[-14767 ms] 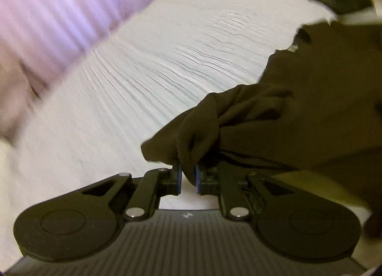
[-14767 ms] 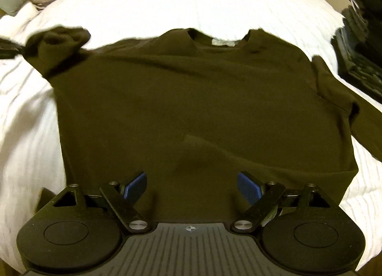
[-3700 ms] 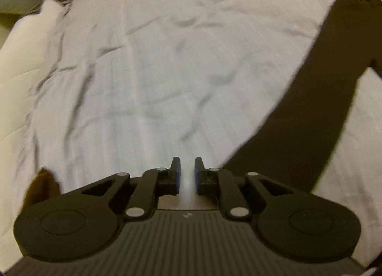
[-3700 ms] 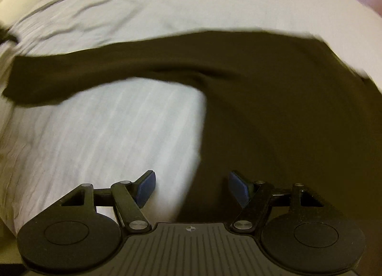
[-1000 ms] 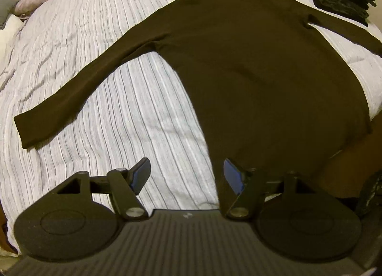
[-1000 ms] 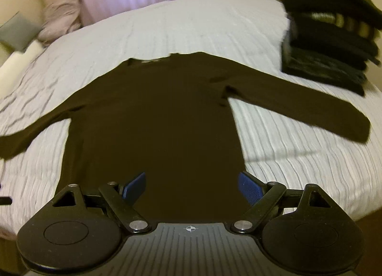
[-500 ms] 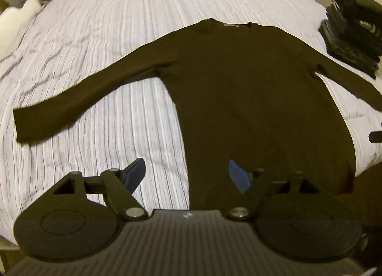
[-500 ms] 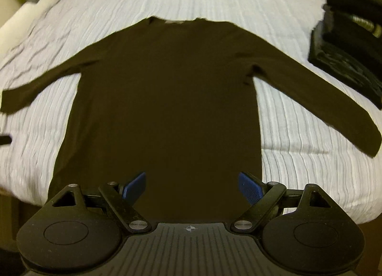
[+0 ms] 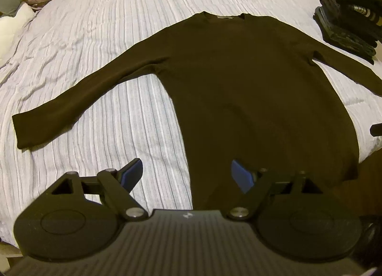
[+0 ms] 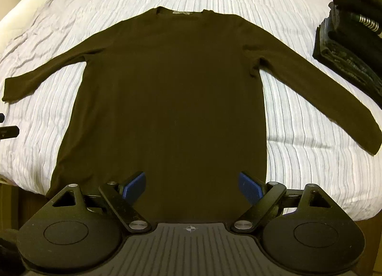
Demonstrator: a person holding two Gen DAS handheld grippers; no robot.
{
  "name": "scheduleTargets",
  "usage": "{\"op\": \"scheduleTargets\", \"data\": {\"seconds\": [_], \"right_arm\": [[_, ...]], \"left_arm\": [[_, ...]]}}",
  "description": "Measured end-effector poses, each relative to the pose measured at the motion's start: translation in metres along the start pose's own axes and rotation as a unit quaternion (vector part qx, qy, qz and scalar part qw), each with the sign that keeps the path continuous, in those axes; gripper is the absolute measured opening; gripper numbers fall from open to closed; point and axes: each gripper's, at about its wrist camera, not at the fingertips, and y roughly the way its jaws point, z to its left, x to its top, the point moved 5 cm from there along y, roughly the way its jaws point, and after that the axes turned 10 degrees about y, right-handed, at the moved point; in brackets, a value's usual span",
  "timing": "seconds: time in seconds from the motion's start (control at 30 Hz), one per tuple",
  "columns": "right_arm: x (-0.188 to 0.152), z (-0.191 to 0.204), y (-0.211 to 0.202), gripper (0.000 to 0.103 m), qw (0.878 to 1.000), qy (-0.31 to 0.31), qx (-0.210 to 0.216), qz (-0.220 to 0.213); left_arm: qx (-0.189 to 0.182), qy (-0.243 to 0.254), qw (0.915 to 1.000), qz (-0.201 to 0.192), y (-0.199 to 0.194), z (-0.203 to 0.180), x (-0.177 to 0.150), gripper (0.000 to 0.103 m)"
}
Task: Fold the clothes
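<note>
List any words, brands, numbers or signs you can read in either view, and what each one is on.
No readable words or numbers in either view.
Neck tag on the sweater: pale strip, print too small and blurred to read.
Left gripper body: small white mark, no lettering.
Right gripper body: small crosshair sign, no lettering.
Pile of folded clothes: a white-and-dark striped edge, no text.

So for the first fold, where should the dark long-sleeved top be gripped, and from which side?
Probably at a sleeve cuff. The dark top lies flat on the striped bedspread, both sleeves spread out. The right gripper could take the right cuff from its outer edge, where the fabric ends in a free edge, and carry it across the body. The left gripper's jaws are opening, nothing between them.
</note>
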Motion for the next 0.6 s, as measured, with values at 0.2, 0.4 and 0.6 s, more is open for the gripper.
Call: {"op": "scheduleTargets", "data": {"seconds": [0.2, 0.4, 0.6], "right_arm": [[0.001, 0.006, 0.003, 0.087, 1.0, -0.009, 0.003, 0.001], [0.002, 0.004, 0.005, 0.087, 1.0, -0.018, 0.005, 0.004], [0.004, -0.004, 0.008, 0.087, 1.0, -0.021, 0.009, 0.008]], "left_arm": [[0.008, -0.005, 0.9999, 0.006, -0.001, 0.005, -0.006, 0.08], [0.014, -0.016, 0.9997, 0.01, -0.001, 0.002, -0.006, 0.08], [0.023, -0.022, 0.9994, 0.014, -0.002, -0.009, 0.0, 0.08]]}}
